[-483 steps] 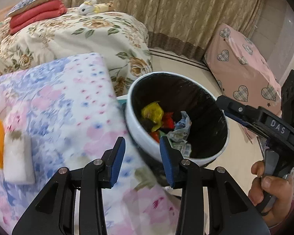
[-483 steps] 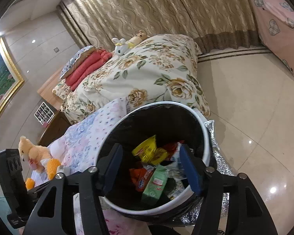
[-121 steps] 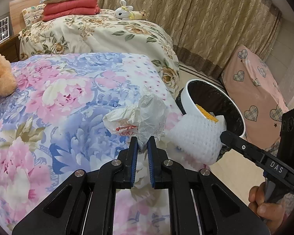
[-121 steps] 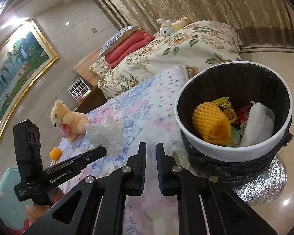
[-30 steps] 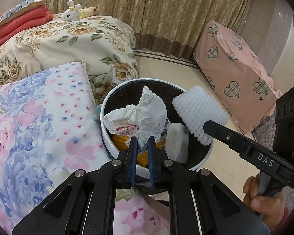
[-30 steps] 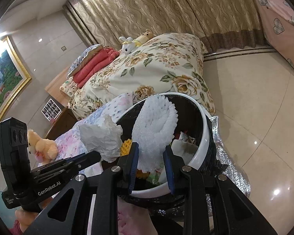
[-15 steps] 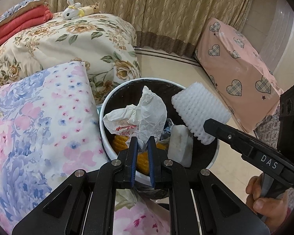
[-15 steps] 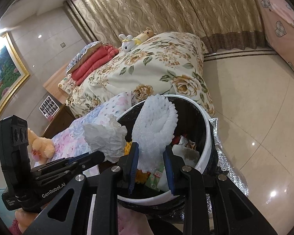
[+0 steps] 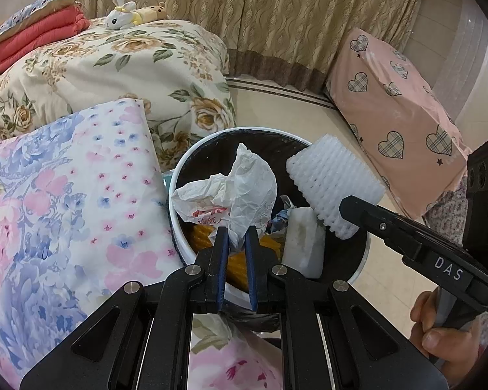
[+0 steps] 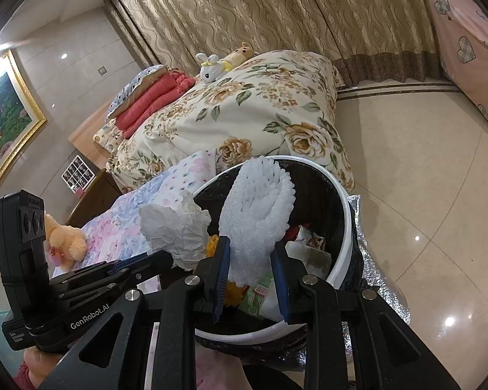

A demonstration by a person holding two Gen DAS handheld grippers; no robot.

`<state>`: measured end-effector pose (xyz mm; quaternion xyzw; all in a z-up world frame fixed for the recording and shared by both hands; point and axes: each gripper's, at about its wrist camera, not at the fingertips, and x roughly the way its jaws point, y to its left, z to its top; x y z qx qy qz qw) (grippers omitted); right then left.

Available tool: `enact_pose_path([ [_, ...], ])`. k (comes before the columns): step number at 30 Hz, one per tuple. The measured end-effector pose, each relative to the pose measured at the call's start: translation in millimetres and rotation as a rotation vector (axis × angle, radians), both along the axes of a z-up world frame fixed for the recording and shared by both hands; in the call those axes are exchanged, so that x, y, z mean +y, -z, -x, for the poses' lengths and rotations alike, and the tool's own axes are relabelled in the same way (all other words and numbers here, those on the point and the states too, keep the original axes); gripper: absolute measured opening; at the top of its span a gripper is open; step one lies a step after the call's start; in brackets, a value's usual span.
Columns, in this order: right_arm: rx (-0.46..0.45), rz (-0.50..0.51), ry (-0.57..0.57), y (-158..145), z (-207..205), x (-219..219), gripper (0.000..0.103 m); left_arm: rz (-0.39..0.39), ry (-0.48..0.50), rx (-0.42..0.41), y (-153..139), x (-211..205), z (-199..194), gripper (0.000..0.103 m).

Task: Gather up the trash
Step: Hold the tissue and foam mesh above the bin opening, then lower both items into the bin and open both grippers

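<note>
The crumpled paper (image 9: 231, 191) is pinched by its lower end in the left tongs (image 9: 234, 243), nearly shut, and stands up over the left half of the bin (image 9: 179, 175). The foam net (image 10: 257, 214) is clamped in the right tongs (image 10: 250, 260), only a little open, its long axis pointing away along the fingers, above the bin's right half. Both pieces hang directly over the bin's mouth, so letting go looks like the next move. The bin stands on the floor (image 10: 423, 195), touching the bed (image 9: 65, 195).
</note>
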<state>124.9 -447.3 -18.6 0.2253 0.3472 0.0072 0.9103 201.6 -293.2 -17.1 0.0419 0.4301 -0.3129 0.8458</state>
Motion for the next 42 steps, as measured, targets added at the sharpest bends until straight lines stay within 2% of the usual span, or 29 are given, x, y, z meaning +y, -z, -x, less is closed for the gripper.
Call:
enact_pose_path([
  [19, -0.003, 0.013, 0.007, -0.4, -2.8, -5.2, 0.026, 0.004, 0.005, -0.021, -9.3, -5.3, -1.3, 0.009],
  [42, 0.016, 0.024, -0.013, -2.4, -9.7, -2.2, 0.029, -0.001, 0.003, -0.006, -7.5, -6.0, -2.1, 0.010],
])
